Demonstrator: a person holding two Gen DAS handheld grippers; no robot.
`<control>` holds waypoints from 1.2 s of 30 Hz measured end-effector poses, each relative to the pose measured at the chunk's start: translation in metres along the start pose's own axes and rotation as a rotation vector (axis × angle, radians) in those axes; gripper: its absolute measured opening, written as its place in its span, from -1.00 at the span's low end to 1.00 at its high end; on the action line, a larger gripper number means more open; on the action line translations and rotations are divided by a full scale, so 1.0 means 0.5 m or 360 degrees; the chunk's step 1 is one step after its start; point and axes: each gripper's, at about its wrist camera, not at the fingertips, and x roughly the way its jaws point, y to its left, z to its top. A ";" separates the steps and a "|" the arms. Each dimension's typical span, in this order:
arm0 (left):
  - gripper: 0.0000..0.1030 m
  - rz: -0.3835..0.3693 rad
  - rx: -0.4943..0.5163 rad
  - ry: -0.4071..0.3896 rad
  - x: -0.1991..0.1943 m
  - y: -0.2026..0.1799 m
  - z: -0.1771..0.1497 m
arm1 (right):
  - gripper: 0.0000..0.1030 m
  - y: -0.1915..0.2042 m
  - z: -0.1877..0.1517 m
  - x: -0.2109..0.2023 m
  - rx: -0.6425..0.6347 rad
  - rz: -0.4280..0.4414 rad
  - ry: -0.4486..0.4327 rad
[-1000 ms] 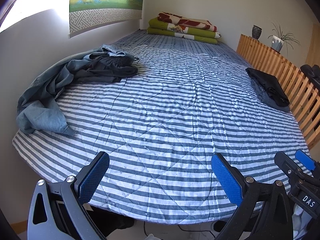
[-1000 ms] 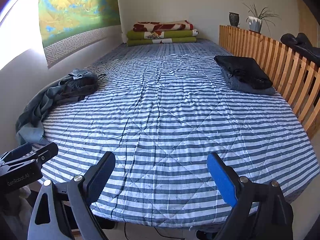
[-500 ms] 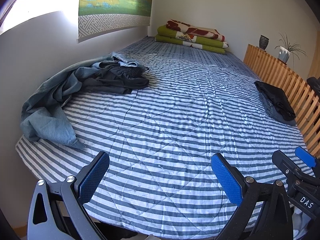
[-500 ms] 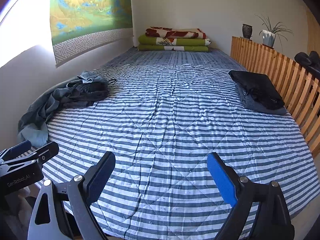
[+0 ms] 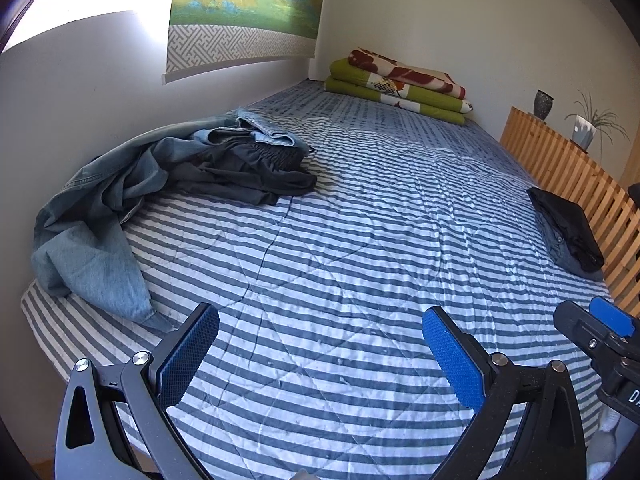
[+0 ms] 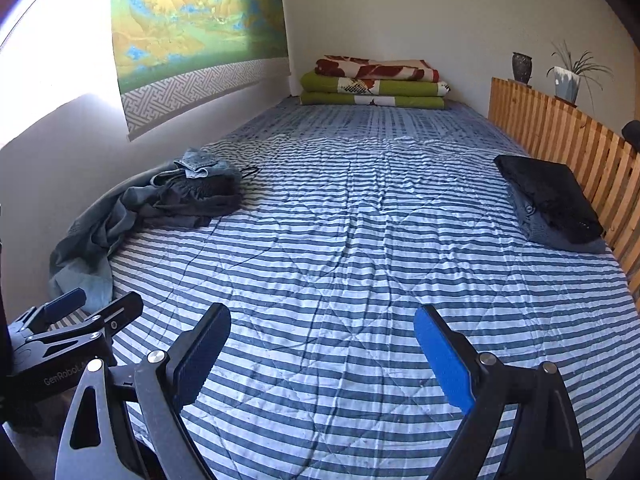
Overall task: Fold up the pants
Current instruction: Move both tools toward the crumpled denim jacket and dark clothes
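A heap of unfolded pants lies along the bed's left side: blue jeans [image 5: 92, 236] [image 6: 88, 240] trailing toward the near corner, with dark grey pants [image 5: 244, 172] [image 6: 192, 200] bunched on top further back. My left gripper [image 5: 320, 340] hovers open over the striped bedspread [image 5: 360, 240] near its front edge, nothing between its blue pads. My right gripper [image 6: 322, 336] is open too, beside it to the right and empty. Each gripper shows at the edge of the other's view: the right gripper [image 5: 600, 332], the left gripper [image 6: 76, 312].
Folded dark clothes [image 5: 568, 232] [image 6: 552, 204] are stacked at the right by a wooden slatted rail [image 6: 560, 136]. Folded green and red blankets [image 6: 376, 84] lie at the far end. A vase [image 6: 522, 66] and potted plant [image 6: 568, 78] stand on the rail's ledge. A wall hanging [image 6: 192, 40] is on the left.
Both grippers have moved forward over the bed's front edge, so the bed and the pants heap look closer. Both stay open and empty.
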 end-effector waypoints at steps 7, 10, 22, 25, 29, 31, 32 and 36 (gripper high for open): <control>0.99 0.0096 -0.0073 -0.0018 0.110 0.092 0.064 | 0.76 0.069 0.079 0.087 -0.0101 0.0060 0.0064; 0.99 0.0181 -0.0124 -0.0055 0.153 0.145 0.101 | 0.76 0.113 0.131 0.131 -0.0157 0.0090 0.0075; 0.99 0.0440 -0.0386 -0.0012 0.261 0.390 0.136 | 0.49 0.309 0.344 0.425 -0.0296 0.0200 0.0212; 0.99 0.0458 -0.0410 -0.0017 0.264 0.420 0.129 | 0.49 0.364 0.373 0.499 -0.0322 0.0190 0.0214; 0.99 0.0451 -0.0409 0.0018 0.275 0.447 0.115 | 0.50 0.419 0.398 0.590 -0.0284 0.0204 0.0268; 0.99 0.0448 -0.0418 0.0037 0.279 0.460 0.109 | 0.50 0.441 0.410 0.629 -0.0283 0.0169 0.0266; 0.99 0.0453 -0.0426 0.0040 0.280 0.467 0.107 | 0.50 0.449 0.416 0.647 -0.0288 0.0142 0.0260; 0.99 0.0464 -0.0478 0.0055 0.282 0.494 0.099 | 0.49 0.471 0.427 0.710 -0.0338 0.0037 0.0274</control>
